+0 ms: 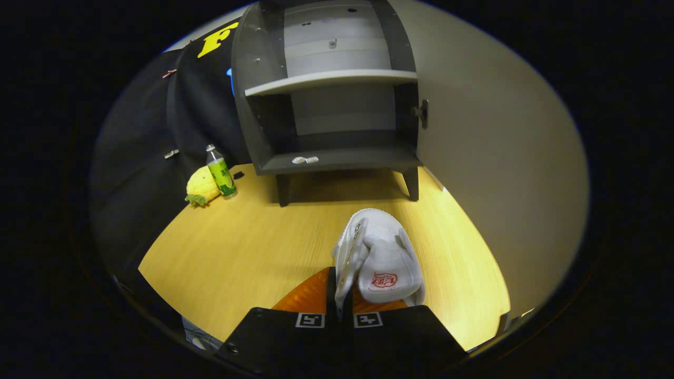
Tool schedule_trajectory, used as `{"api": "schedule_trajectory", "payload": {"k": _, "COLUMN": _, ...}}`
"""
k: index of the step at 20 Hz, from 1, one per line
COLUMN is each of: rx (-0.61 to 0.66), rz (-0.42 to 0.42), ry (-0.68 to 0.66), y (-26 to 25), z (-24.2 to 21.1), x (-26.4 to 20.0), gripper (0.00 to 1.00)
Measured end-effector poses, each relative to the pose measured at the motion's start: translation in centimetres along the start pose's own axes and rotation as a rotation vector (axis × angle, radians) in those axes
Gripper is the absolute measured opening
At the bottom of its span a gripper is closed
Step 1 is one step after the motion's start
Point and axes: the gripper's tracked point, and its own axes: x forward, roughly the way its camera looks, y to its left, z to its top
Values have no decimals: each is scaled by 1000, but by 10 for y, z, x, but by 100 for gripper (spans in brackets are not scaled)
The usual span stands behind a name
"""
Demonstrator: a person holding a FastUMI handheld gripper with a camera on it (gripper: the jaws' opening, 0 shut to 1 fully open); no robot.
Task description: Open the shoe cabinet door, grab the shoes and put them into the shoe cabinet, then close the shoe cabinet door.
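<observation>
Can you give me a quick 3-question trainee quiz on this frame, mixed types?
1. True or false: the shoe cabinet door is closed.
2. Multiple choice: what is the tool shut on? A) the green bottle B) the white shoe C) the pineapple toy
3. Fill in: the bottle stands on the wooden floor, touching the ____ toy, left of the cabinet.

Key
1. False: the door is swung open to the right, with both shelves exposed.
2. B: the fingers pinch the shoe's side wall, short of the cabinet.
3. pineapple
</observation>
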Motion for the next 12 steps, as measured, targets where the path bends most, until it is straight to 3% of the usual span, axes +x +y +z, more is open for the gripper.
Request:
{"api": "schedule_trajectory", "payload": {"k": 5, "rx": 4, "rz": 21, "ry": -33, "y": 19, "z": 89, "x": -36, "gripper": 5}}
{"api": "schedule_trajectory", "payload": {"k": 12, "rx": 36, "rz": 69, "ry": -193, "y": 44, "z": 249, "x": -50, "gripper": 5}}
